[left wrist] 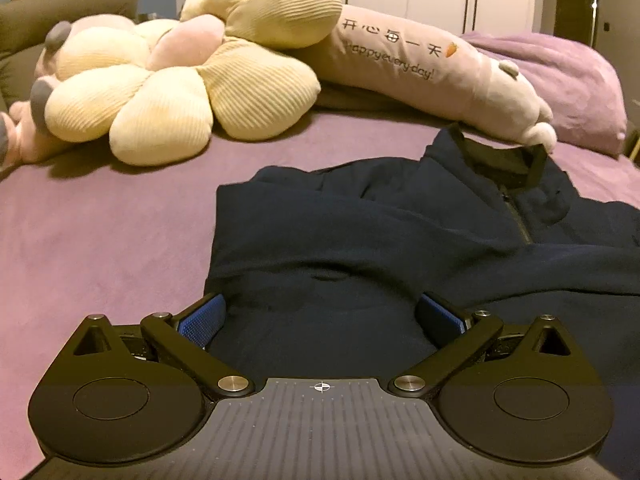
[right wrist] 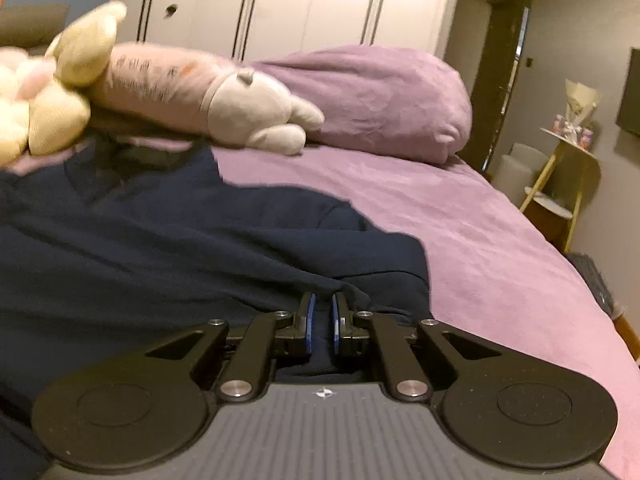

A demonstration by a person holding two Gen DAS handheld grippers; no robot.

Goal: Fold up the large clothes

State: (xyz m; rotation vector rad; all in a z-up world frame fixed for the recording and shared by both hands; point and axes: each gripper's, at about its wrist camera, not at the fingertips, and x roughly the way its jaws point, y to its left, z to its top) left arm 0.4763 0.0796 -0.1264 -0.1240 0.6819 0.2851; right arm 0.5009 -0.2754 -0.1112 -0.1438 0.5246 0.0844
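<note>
A dark navy zip-neck pullover (left wrist: 360, 232) lies spread on the purple bed sheet (left wrist: 100, 232), its collar and zipper (left wrist: 516, 216) at the upper right. My left gripper (left wrist: 322, 312) is over the garment's left part. Its jaws stand wide, and navy cloth bulges between the blue pads (left wrist: 202, 320) without being pinched. In the right wrist view the same pullover (right wrist: 160, 248) fills the left side. My right gripper (right wrist: 322, 316) is shut on a gathered fold of its right edge, with the blue pads (right wrist: 310, 320) nearly touching.
Beyond the collar lie a cream flower-shaped cushion (left wrist: 168, 92) and a long pink plush pillow with printed text (left wrist: 420, 64). A bunched purple duvet (right wrist: 372, 96) sits at the bed's head, right. White wardrobe doors (right wrist: 300, 4) stand behind. A small shelf stand (right wrist: 568, 168) is beside the bed.
</note>
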